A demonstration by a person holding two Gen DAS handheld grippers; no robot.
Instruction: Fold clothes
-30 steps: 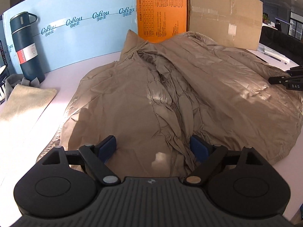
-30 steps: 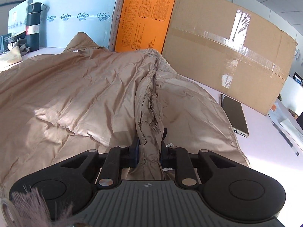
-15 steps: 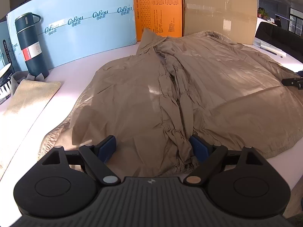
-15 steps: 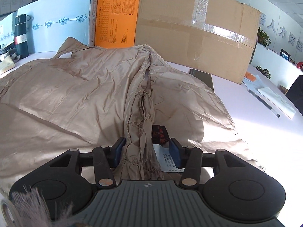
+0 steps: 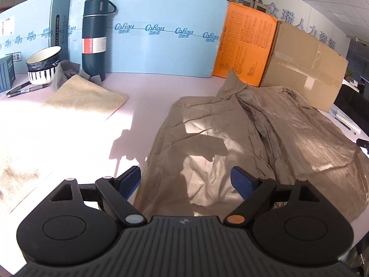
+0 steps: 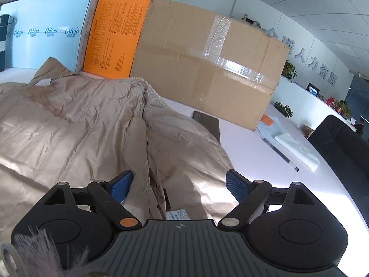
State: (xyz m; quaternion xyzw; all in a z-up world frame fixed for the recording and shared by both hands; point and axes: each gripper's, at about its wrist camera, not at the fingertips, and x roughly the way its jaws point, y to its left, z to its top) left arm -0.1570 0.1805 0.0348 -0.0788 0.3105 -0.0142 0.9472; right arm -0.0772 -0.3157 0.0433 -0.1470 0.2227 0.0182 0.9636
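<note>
My left gripper (image 5: 185,181) hangs wide over the near left edge of the jacket (image 5: 265,143), nothing pinched — fabric lies below the blue pads, not pressed by them. My right gripper (image 6: 178,183) has its jaws opening; the bunched front seam and a white care label (image 6: 178,214) sit between them but the pads aren't on the cloth.

The jacket lies spread on the white table (image 5: 69,124), collar toward the boxes at the back, front seam ridged down the middle, right side reaching almost to a phone (image 6: 207,122).

Risks, as I judge them:
- The fabric looks thin and slippery, so a shallow pinch prob. slips out mid-fold, or I grab 1 layer only and the fold goes lopsided.
- The ridged seam may stay lumpy if I fold over it w/o flattening.
- A swing of the right side could drag the phone or sweep the pen (image 6: 280,153) — both are near that edge.
- On the left, the flask (image 5: 95,38) stands upright on a rag; a wide sweep could tip it.

Count: 1 jacket, 2 grippers, 3 boxes (blue, orange, cardboard), 1 flask, 1 bowl (image 5: 43,64), 1 tan towel (image 5: 86,94), 1 phone.
</note>
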